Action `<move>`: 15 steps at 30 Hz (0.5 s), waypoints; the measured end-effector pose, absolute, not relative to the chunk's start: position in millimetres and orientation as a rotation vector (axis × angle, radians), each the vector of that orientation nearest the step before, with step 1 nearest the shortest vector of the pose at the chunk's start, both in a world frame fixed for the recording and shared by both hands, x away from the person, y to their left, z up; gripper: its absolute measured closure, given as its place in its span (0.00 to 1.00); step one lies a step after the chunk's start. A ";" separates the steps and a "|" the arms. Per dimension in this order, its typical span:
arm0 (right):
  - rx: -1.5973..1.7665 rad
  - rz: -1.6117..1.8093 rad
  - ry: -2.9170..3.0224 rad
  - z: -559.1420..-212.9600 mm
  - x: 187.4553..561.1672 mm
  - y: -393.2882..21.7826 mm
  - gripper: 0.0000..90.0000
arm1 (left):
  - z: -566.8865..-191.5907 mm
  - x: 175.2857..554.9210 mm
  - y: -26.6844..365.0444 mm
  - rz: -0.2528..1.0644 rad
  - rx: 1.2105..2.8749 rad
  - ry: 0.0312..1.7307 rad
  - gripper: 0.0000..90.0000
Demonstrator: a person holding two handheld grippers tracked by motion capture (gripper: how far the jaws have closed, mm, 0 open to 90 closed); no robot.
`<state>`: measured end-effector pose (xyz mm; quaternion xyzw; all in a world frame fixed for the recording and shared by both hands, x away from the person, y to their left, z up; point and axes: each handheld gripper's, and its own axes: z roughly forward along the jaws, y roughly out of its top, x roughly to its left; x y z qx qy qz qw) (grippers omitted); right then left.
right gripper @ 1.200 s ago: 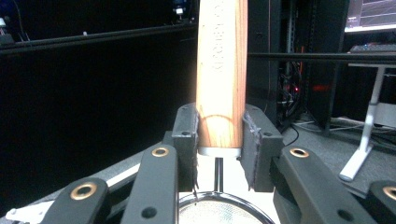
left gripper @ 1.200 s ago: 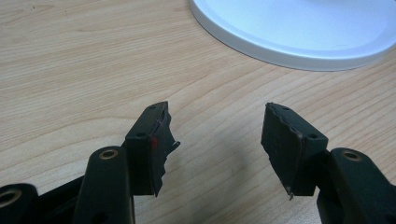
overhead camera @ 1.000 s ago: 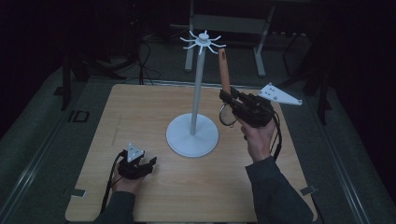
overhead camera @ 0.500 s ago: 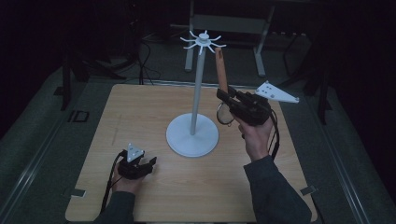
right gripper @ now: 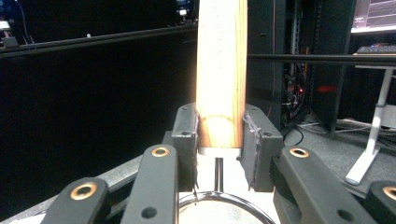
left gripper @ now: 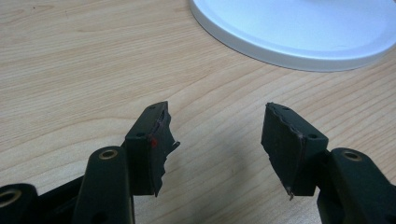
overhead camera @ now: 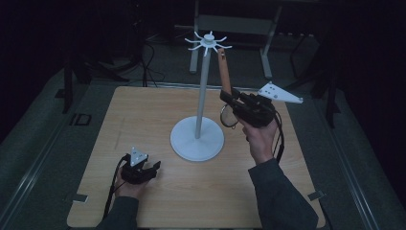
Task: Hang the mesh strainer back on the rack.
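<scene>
Left tool [overhead camera: 154,167]: rests on table [overhead camera: 143,110] nr front-left corner, jaws wide, nothing between; idle. 1 white stand [overhead camera: 198,139] at table centre, hooks on top. Right tool [overhead camera: 229,97]: clamped on 1 wooden-handled strainer [overhead camera: 223,67], handle up, raised nr hooks, probably for hanging.

Right gripper [overhead camera: 229,98] raised — gripping wooden-handled, perhaps strainer-like utensil [overhead camera: 223,72], white stand [overhead camera: 201,108]

High overview; close gripper-mounted views, shared stand base [overhead camera: 197,143].
</scene>
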<state>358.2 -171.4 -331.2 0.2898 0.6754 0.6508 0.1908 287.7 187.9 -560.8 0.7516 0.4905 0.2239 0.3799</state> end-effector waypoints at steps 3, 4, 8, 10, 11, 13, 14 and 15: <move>0.816 1.824 1.902 -331.2 359.6 -169.7 0.77 | -560.8 287.8 187.9 0.571 1.919 1.253 0.47; 0.816 1.823 1.903 -331.1 360.0 -169.3 0.77 | -560.8 287.8 187.9 0.571 1.919 1.253 0.47; 0.814 1.819 1.907 -330.5 361.2 -167.8 0.77 | -561.1 287.9 187.5 0.571 1.919 1.253 0.47; 0.817 1.814 1.910 -330.5 361.5 -167.1 0.77 | -561.0 287.9 187.5 0.571 1.920 1.252 0.47; 0.818 1.814 1.911 -330.6 361.8 -166.9 0.77 | -561.0 287.9 187.5 0.571 1.920 1.252 0.47; 0.819 1.810 1.911 -331.0 362.7 -166.7 0.77 | -561.0 287.9 187.5 0.571 1.919 1.252 0.47; 0.820 1.809 1.912 -331.2 363.1 -166.7 0.77 | -561.0 287.8 187.5 0.571 1.919 1.252 0.47; 0.822 1.810 1.914 -331.5 363.4 -166.7 0.77 | -561.0 287.9 187.5 0.570 1.919 1.252 0.47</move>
